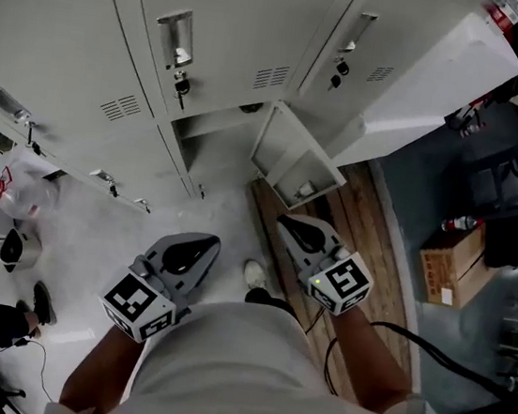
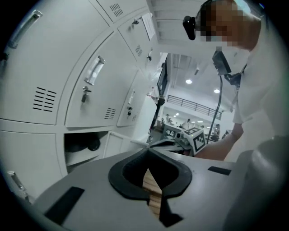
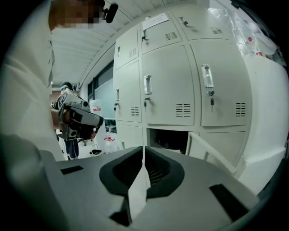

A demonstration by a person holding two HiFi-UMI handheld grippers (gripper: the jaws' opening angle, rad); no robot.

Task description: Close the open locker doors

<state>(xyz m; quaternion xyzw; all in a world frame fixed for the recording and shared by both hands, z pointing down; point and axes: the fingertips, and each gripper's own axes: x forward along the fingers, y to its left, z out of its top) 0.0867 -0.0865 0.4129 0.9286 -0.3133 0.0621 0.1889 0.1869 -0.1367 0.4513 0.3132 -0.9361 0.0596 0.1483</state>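
Grey locker bank [image 1: 76,16], bottom-row door [image 1: 289,156] stood open at 12 o'clock from right gripper [image 1: 287,221], its jaws pressed together and empty, left gripper [image 1: 207,240] at its 9 o'clock, likewise closed, empty.

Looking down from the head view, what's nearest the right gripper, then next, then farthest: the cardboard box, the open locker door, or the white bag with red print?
1. Open locker door, just ahead of it.
2. Cardboard box, on the floor to the right.
3. White bag, far left.
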